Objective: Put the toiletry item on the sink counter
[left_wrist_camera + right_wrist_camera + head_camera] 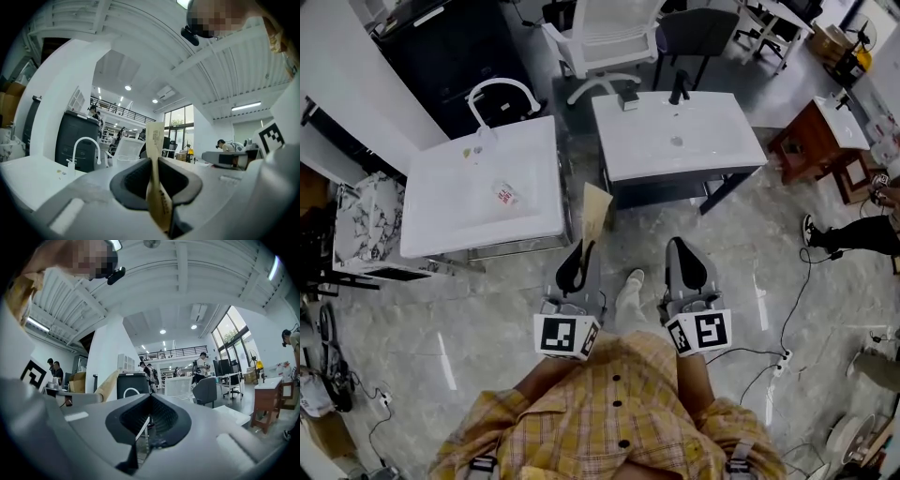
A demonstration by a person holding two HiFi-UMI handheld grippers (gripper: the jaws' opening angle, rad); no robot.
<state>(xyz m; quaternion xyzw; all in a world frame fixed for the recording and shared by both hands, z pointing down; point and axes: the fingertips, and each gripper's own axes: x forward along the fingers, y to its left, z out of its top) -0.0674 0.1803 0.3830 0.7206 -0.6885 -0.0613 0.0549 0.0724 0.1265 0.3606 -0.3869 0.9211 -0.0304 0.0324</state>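
A flat tan sachet (pixel 595 212) stands upright in my left gripper (pixel 583 247), whose jaws are shut on its lower end. In the left gripper view the sachet (pixel 156 140) sticks up from between the dark pads (pixel 133 180). The packet hangs over the floor just right of the white sink counter (pixel 441 220), which has a white arched faucet (pixel 501 93). A small red-and-white item (pixel 505 195) lies in that basin. My right gripper (pixel 678 247) is beside the left one, over the floor, shut with nothing in it (pixel 149 401).
A second white sink (pixel 712 150) with a black faucet (pixel 679 86) stands ahead on the right. Behind are a white chair (pixel 605 42) and a black cabinet (pixel 455 52). A brown stand (pixel 811 141) and a person's leg (pixel 853 234) are at the right. Cables cross the floor.
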